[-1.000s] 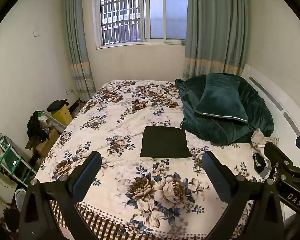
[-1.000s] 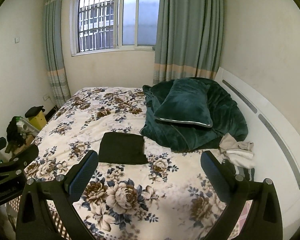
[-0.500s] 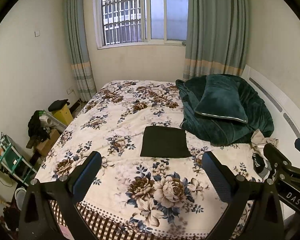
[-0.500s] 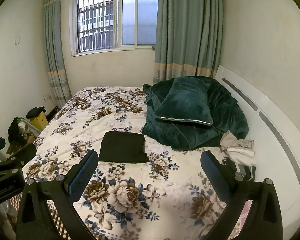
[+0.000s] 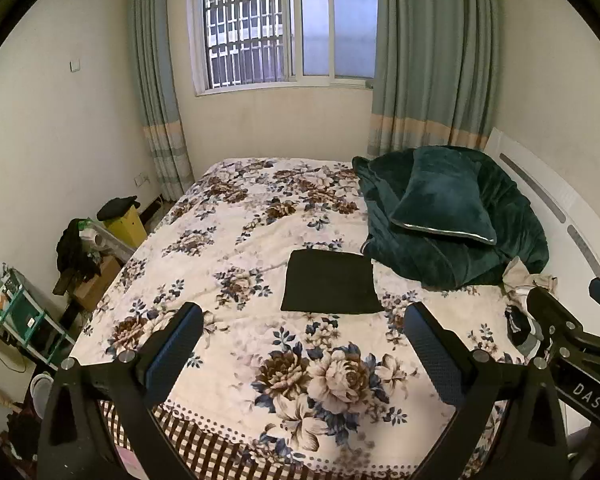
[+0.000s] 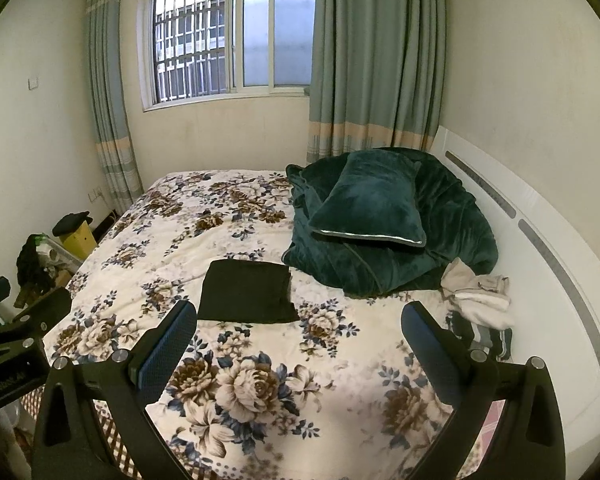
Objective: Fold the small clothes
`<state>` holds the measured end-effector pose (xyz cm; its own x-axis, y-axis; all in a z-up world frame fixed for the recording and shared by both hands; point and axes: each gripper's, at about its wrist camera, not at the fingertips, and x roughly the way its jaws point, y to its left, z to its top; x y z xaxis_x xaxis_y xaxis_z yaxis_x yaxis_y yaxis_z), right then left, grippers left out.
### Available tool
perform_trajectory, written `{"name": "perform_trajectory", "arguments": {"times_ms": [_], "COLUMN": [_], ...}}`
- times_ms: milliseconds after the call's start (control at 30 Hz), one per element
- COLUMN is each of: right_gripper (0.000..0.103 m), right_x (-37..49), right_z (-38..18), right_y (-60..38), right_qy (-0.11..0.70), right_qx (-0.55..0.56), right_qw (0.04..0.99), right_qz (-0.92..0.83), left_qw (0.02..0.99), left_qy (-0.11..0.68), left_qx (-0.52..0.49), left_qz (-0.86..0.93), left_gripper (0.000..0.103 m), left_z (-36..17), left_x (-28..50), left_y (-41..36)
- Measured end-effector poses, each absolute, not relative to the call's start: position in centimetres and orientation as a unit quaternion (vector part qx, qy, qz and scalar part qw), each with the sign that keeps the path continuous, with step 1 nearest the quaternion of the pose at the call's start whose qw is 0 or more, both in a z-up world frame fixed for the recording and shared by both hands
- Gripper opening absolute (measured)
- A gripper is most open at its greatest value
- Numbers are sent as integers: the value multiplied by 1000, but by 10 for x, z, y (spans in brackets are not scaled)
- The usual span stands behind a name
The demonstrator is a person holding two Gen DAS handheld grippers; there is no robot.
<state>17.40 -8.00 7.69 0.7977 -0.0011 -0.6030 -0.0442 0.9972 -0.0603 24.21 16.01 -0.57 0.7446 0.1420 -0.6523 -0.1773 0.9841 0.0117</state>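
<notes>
Dark green, folded into a flat rectangle, the small garment (image 5: 331,287) (image 6: 247,293) lies on the floral bedspread (image 5: 260,248) (image 6: 172,240) just beside the teal blanket (image 5: 428,256) (image 6: 452,232) and pillow (image 5: 440,200). Both the left gripper (image 5: 304,344) and right gripper (image 6: 300,340) hover above the bed's near edge, jaws spread wide and holding nothing. Crumpled pale clothes (image 6: 476,294) sit by the headboard (image 6: 540,240).

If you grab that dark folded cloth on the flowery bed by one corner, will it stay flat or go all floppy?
The dark folded rectangular cloth would probably flop and unfold, since it looks like soft, thin layers lying flat. It likely feels light, as it barely dents the floral bedspread. It shouldn't roll or slide much on that fuzzy-looking cover.
</notes>
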Motion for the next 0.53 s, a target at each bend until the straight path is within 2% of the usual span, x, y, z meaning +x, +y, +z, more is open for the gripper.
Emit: {"name": "perform_trajectory", "arguments": {"times_ms": [533], "right_gripper": [103], "right_x": [162], "right_z": [72], "right_y": [-77], "right_qy": [321], "right_qx": [-37], "right_qw": [946], "right_qz": [8], "left_qw": [933], "left_qy": [348], "left_qx": [-24], "left_qz": [89], "left_gripper": [102], "left_z": [-1], "left_x": [232], "left_y": [157]}}
